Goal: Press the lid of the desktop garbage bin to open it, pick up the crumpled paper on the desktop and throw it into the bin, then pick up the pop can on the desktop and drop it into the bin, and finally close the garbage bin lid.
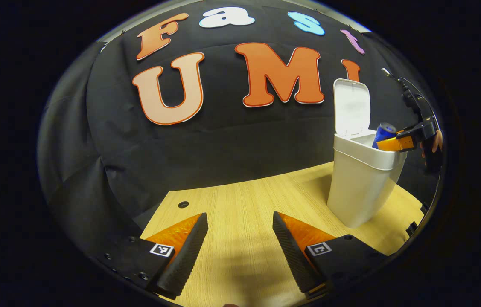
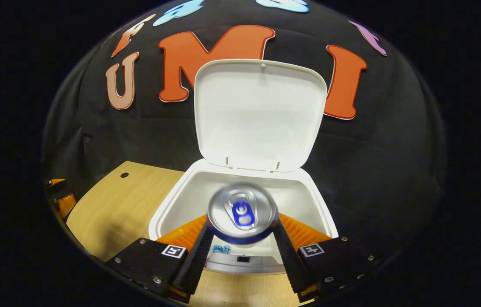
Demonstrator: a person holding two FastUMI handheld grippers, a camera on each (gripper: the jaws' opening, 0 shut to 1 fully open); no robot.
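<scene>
The left hand-held gripper point(image 1: 240, 251) hovers wide open and empty over the wooden worktop point(image 1: 240, 204). To its right stands the white bin point(image 1: 362, 183), lid point(image 2: 259, 115) upright. The right hand-held gripper point(image 2: 240, 251) clamps a blue pop can point(image 2: 241, 212) above the bin's opening; no writing is legible.

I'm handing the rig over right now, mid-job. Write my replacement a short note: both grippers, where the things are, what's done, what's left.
Right gripper: shut on the blue aluminium pop can, held over the open mouth of the white plastic desktop bin.
Left gripper: open, holding nothing, low over the wooden desktop, off to the bin's side.
White hinged lid: standing upright, open.
Done: lid opened, can picked up. Something blue lies inside the bin; I can't tell if it is the paper.
Left: release the can into the bin, close the lid.
</scene>
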